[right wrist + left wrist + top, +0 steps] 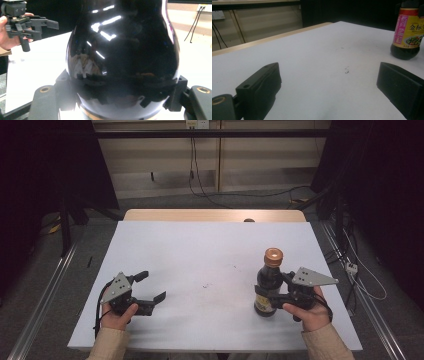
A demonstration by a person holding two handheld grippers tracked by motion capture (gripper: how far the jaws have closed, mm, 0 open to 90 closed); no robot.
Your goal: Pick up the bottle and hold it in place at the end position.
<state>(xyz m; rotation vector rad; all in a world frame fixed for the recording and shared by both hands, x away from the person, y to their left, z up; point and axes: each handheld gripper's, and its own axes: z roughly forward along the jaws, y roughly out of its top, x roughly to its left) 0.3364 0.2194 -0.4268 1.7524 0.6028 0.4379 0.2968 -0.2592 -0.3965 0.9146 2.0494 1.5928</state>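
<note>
White tabletop [200, 255] carries one dark bottle [269, 287], clamped by the right hand-held gripper [265, 299]; left hand-held gripper [152, 287] gapes empty.

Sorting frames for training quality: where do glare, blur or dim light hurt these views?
Right gripper view: white glare streaks on the dark glass sauce bottle, too near for sharp focus. Left gripper view: the black jaws are blurred at the bottom. High view: the white table is evenly lit, surroundings dark.

dark sauce bottle [268, 285], upright, copper cap
</note>
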